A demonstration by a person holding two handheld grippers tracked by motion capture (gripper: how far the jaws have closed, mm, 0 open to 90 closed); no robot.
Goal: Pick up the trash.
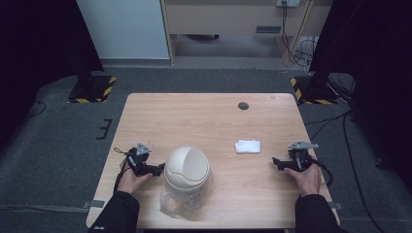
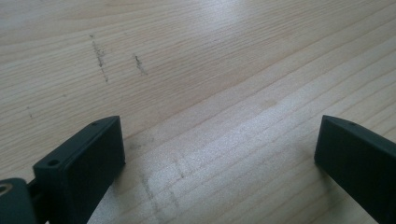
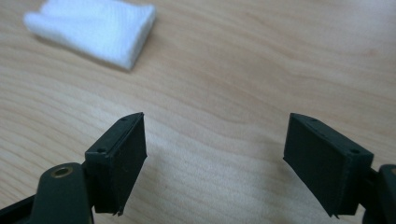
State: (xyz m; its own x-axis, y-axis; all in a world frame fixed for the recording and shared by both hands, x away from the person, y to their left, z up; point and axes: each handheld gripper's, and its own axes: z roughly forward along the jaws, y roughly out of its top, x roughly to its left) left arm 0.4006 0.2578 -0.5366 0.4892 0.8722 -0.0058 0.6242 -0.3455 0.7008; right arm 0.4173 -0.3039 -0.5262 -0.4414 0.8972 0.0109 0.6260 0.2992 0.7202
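High view, bin (image 1: 187, 167) by left gripper (image 1: 158, 170)

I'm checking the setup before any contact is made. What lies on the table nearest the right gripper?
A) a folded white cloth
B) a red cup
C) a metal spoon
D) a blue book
A: the folded white cloth lies on the table, just ahead of the right gripper with its open jaws.

On the table (image 1: 204, 116), the domed bin (image 1: 187, 170) stands near the front edge, left of centre, seemingly on a plastic bag (image 1: 180, 204). The folded cloth (image 1: 248, 146) lies to its right, towards the right edge. A round grommet (image 1: 243, 106) sits near the back edge.
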